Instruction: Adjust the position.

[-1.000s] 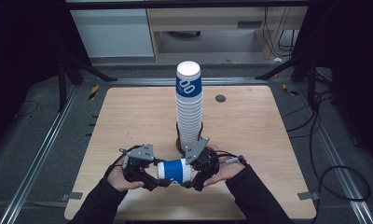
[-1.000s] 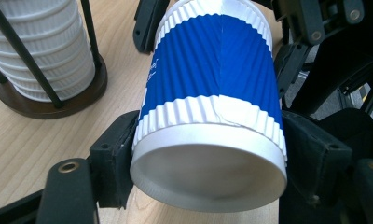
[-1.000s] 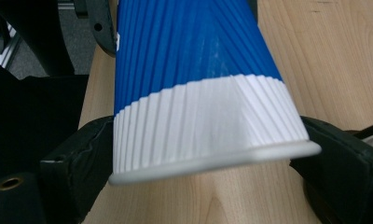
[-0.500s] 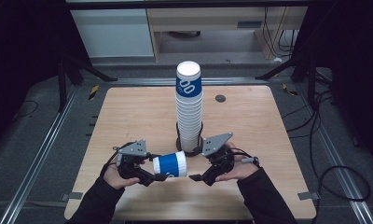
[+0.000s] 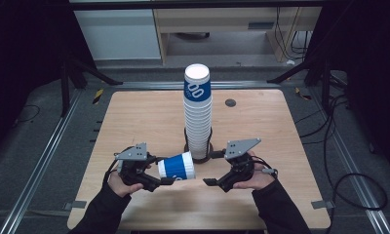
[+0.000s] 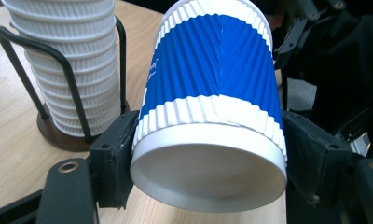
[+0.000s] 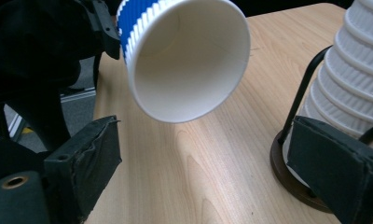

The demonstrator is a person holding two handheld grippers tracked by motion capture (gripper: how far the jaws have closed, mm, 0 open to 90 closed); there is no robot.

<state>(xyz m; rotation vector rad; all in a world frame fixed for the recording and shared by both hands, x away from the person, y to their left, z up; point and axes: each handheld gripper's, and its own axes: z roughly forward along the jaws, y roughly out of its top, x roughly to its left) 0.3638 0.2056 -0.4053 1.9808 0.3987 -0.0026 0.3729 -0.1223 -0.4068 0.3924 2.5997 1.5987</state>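
While the left tongs (image 5: 166, 181) gripped one blue cup (image 5: 177, 165) by its base, on its side at 7 o'clock of the stack (image 5: 198, 114), the right tongs (image 5: 207, 182) stood open and empty, having just narrowed. Done: cup separated. Left: placing it on the tabletop (image 5: 134, 117).

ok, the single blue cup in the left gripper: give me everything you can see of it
The blue cup is a ripple-wall paper cup: blue corrugated sleeve, white ribbed bands at both ends, plain white inside, empty. It lies on its side above the table, base toward the left hand-held gripper, whose pads clamp it near the base. Its open mouth faces the right hand-held gripper, which stands clear with open jaws. It sits just left of the cup stack, apparently without touching it.
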